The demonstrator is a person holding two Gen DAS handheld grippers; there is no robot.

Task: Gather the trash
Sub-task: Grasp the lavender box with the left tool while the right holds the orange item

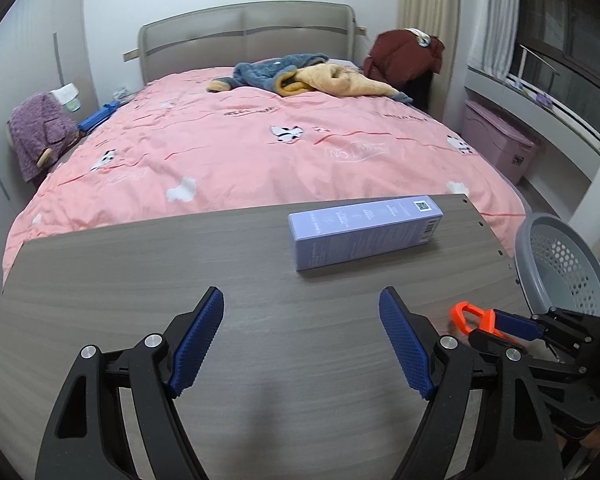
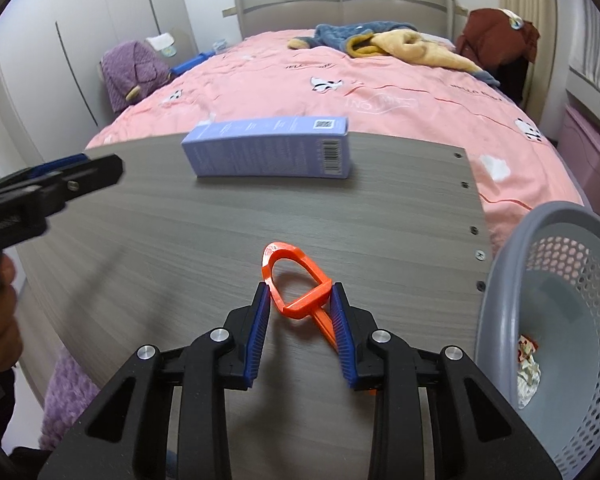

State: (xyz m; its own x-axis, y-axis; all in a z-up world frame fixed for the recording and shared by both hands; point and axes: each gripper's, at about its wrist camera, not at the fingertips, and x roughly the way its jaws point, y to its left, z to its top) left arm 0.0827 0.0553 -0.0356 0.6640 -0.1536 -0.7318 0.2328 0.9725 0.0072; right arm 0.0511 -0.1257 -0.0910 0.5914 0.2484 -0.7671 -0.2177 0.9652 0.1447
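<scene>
An orange plastic peeler point(image 2: 296, 280) lies on the grey wooden table point(image 2: 180, 248). My right gripper point(image 2: 300, 292) is shut on it, its blue pads against both sides of the crossbar. The peeler point(image 1: 474, 320) and the right gripper point(image 1: 496, 326) also show at the right of the left wrist view. A lavender carton box point(image 1: 364, 232) lies on its side near the table's far edge, also in the right wrist view point(image 2: 268, 148). My left gripper point(image 1: 302, 304) is open and empty above the table, short of the box.
A grey perforated basket point(image 2: 500, 320) stands off the table's right edge with crumpled wrappers point(image 2: 528, 368) inside; it also shows in the left wrist view point(image 1: 532, 248). A bed with a pink duvet point(image 1: 240, 152) lies beyond the table. A pink storage box point(image 1: 496, 140) stands at the far right.
</scene>
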